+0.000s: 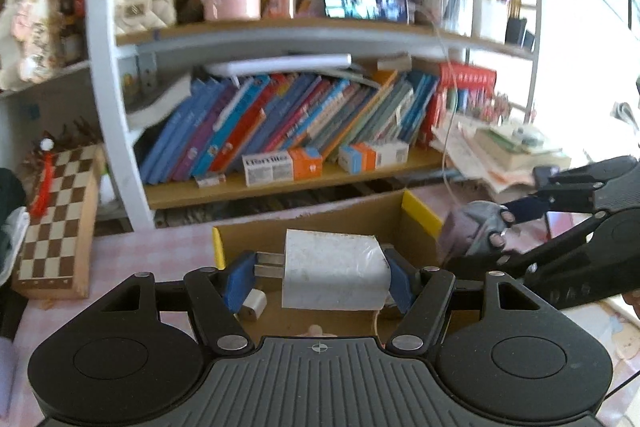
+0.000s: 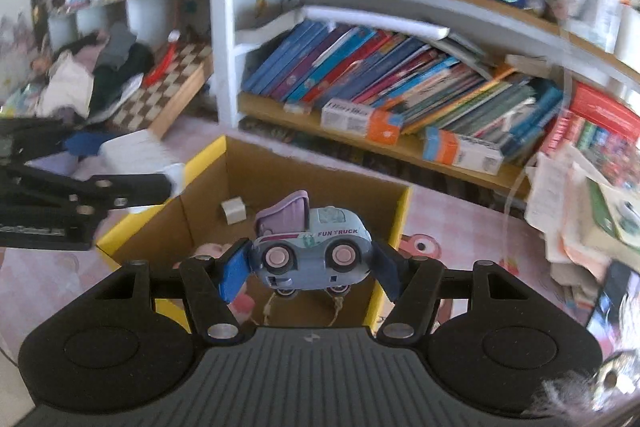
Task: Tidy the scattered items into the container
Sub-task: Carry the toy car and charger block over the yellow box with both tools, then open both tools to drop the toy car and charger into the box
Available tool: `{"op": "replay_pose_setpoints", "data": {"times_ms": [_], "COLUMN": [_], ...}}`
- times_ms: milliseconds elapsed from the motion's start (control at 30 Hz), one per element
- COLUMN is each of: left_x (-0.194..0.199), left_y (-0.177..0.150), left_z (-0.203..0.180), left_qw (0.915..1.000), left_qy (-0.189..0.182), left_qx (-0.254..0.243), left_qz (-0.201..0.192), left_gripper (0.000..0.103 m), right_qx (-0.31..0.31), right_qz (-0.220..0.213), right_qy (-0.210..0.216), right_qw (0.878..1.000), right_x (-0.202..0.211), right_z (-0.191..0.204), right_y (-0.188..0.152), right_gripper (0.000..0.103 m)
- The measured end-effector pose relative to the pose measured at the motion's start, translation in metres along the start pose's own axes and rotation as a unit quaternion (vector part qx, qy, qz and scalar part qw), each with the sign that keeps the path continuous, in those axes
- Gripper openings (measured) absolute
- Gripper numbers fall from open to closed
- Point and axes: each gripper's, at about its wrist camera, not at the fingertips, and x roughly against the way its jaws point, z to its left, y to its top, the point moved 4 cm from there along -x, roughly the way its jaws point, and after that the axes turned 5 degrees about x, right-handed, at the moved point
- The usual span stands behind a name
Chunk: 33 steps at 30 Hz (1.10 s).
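Observation:
My left gripper is shut on a white charger plug, its metal prongs pointing left, held above the open cardboard box with yellow flap edges. My right gripper is shut on a small blue and lilac toy truck marked FUN TRUCK, held over the same box. In the right wrist view the left gripper with the charger hangs over the box's left rim. The left wrist view has the right gripper and truck at the box's right edge. A small white cube lies inside the box.
A bookshelf packed with leaning books stands right behind the box. A chessboard lies at the left on the pink checked tablecloth. A heap of papers and books sits at the right.

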Motion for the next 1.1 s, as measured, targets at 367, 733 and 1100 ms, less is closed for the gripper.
{"op": "replay_pose_setpoints", "data": {"times_ms": [367, 733, 1100], "left_x": [-0.069, -0.112, -0.126], "left_y": [0.0, -0.014, -0.022], "left_z": [0.002, 0.004, 0.0], "left_qw": [0.9949, 0.9827, 0.9772], "left_qy": [0.021, 0.024, 0.031], "left_qx": [-0.046, -0.075, -0.085], "left_qz": [0.087, 0.168, 0.192], "left_gripper": [0.068, 0.068, 0.068], "right_qx": [0.063, 0.114, 0.125], "right_qz": [0.104, 0.149, 0.14], "right_qy": [0.069, 0.085, 0.092], "right_qw": [0.99, 0.979, 0.978], "right_x": [-0.074, -0.107, -0.111], "right_z": [0.008, 0.008, 0.012], "right_y": [-0.009, -0.017, -0.015], "right_gripper": [0.062, 0.063, 0.063]}}
